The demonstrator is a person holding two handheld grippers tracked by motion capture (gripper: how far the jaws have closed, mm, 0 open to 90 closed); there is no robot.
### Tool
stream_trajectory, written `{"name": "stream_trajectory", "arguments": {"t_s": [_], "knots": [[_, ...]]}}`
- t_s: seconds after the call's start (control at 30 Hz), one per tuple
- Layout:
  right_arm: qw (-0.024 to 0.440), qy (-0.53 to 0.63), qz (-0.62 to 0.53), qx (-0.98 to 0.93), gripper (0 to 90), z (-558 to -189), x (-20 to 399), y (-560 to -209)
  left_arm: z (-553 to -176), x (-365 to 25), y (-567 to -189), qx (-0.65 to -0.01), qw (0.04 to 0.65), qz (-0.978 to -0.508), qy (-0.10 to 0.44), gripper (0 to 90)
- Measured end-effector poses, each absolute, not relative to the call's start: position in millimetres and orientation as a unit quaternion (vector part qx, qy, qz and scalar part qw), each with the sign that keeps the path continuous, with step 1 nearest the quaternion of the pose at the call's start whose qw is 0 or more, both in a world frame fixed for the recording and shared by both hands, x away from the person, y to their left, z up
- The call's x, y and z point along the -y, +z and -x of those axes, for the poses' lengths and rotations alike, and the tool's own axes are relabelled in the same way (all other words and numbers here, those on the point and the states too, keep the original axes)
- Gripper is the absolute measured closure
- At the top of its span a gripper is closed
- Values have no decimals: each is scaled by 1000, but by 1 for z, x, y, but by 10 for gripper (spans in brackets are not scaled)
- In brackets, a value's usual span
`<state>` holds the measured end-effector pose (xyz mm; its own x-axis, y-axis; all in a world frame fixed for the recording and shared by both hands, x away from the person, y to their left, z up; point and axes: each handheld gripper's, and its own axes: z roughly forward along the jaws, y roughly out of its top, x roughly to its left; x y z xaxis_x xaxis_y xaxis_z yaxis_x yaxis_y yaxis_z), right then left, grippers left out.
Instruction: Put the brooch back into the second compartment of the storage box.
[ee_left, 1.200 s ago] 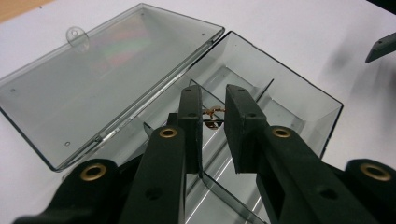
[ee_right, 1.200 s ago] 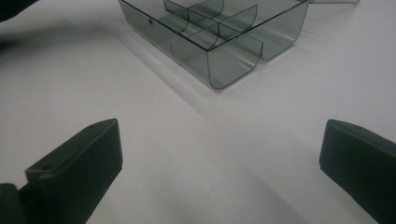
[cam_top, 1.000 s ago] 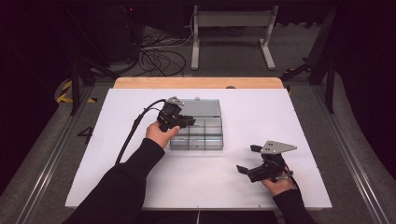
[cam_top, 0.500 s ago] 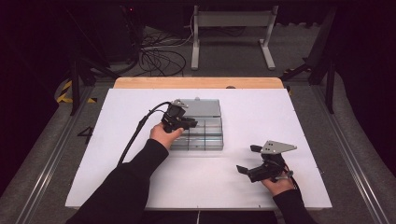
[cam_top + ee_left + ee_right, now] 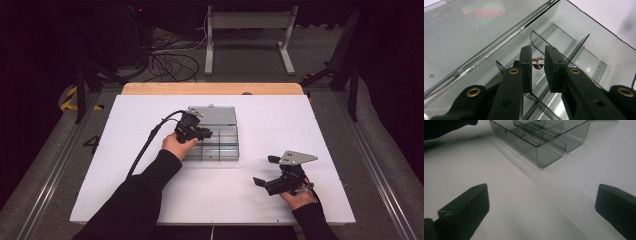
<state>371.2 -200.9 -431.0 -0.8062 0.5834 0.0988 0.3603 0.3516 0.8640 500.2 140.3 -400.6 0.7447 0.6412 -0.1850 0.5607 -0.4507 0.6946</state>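
White tabletop (image 5: 150, 200), dark studio behind: left gripper (image 5: 537, 60) is dipping into the clear divided organizer box (image 5: 220, 145) at table centre, jaws nearly closed, pinching a small brass piece (image 5: 538, 62) to lift it, right gripper (image 5: 272, 172) idling wide open at 4 o'clock.

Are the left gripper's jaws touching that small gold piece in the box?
Cannot tell. In the left gripper view the small gold piece sits between the left gripper jaws; contact isn't plain.

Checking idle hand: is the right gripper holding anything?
No, the right gripper has its jaws spread wide over bare white table, nothing between them.
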Motion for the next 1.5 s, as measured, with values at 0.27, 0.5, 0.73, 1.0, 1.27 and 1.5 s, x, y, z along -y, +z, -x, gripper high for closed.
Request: {"name": "stream_trajectory", "arguments": {"t_s": [0.27, 0.5, 0.73, 1.0, 1.27, 1.5], "knots": [[113, 490, -288, -815, 0, -371, 201, -431, -500, -140, -401, -353, 386, -851, 53, 768], [112, 489, -288, -815, 0, -371, 200, -431, -501, -141, -401, -352, 393, -848, 48, 694], [113, 490, -288, -815, 0, -371, 200, -431, -499, -143, -397, -348, 405, -844, 46, 583], [115, 491, -284, -815, 0, -371, 200, -430, -494, -152, -381, -345, 432, -831, 58, 396], [115, 492, -281, -816, 0, -372, 200, -430, -485, -162, -366, -337, 455, -820, 80, 292], [116, 489, -280, -818, 0, -372, 200, -429, -477, -170, -357, -341, 457, -815, 104, 219]]}}
